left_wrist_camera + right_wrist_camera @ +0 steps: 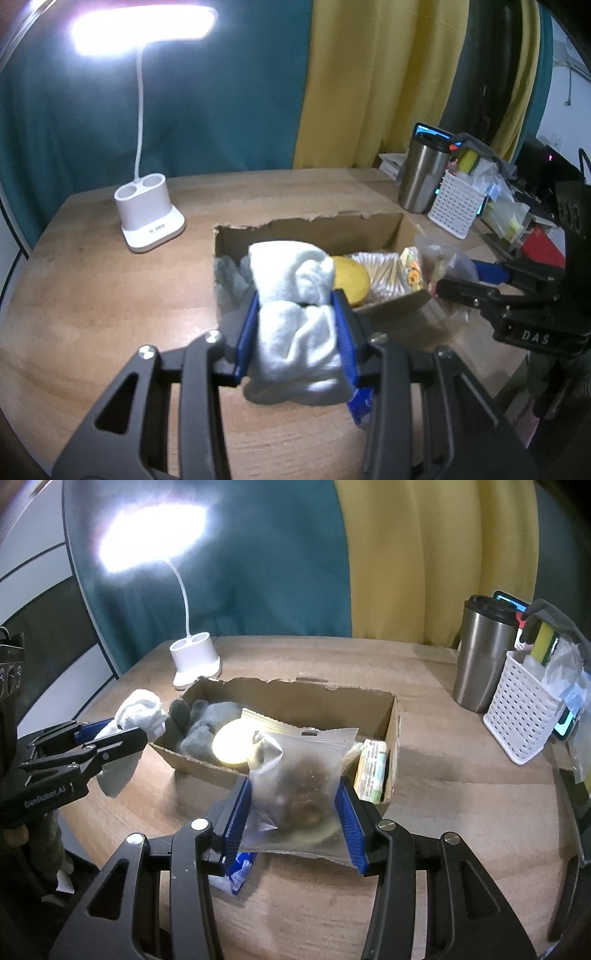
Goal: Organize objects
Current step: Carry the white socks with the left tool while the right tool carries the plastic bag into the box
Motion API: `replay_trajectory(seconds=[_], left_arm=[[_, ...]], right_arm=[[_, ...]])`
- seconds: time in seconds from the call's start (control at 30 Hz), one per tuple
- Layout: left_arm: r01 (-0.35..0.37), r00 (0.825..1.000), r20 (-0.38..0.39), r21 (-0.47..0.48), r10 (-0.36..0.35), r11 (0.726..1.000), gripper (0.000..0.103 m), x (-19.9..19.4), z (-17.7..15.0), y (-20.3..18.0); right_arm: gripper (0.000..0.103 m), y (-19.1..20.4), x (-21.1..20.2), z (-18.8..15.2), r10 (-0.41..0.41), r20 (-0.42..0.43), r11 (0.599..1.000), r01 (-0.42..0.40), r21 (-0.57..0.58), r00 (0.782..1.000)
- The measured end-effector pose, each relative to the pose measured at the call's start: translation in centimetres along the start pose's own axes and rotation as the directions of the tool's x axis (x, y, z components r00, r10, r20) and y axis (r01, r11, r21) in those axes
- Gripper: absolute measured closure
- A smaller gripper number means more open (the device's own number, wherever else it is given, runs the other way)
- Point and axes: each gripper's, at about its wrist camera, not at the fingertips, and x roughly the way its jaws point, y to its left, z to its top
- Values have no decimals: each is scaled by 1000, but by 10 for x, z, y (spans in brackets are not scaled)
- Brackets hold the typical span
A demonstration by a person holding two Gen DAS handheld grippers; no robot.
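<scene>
An open cardboard box (314, 230) (288, 694) sits mid-table, holding grey socks (207, 723), a round yellow item (232, 744), a pack of cotton swabs (384, 273) and a small printed packet (373, 771). My left gripper (297, 325) is shut on rolled white socks (295, 314), held at the box's near left corner; the socks also show in the right wrist view (140, 710). My right gripper (293, 812) is shut on a clear snack bag (299, 782) at the box's front right edge; the bag also shows in the left wrist view (441, 267).
A lit white desk lamp (147, 214) (194, 661) stands behind the box on the left. A steel tumbler (480, 653) and a white perforated basket (522, 709) of items stand at the right. A blue wrapper (238, 873) lies on the wooden table (92, 295).
</scene>
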Motion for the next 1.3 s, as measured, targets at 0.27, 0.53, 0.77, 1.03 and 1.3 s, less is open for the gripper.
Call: replay_trajectory(seconds=[0.27, 0.53, 0.77, 1.03, 1.3], left_arm=[[5, 1000, -5, -13, -6, 1000, 63, 13, 10, 4], [6, 1000, -15, -28, -7, 1000, 63, 28, 19, 8], [5, 1000, -28, -45, -7, 999, 63, 43, 25, 11], [2, 999, -40, -48, -4, 999, 63, 58, 29, 12], [8, 998, -63, -59, -12, 998, 63, 73, 30, 14]], right_arm=[[54, -6, 10, 9, 0, -11, 1000, 0, 4, 1000], [54, -12, 22, 16, 9, -23, 1000, -9, 13, 1000], [54, -15, 32, 25, 12, -31, 1000, -12, 6, 999], [54, -22, 40, 32, 10, -32, 1000, -10, 10, 999], [54, -27, 45, 36, 14, -33, 1000, -14, 10, 999]])
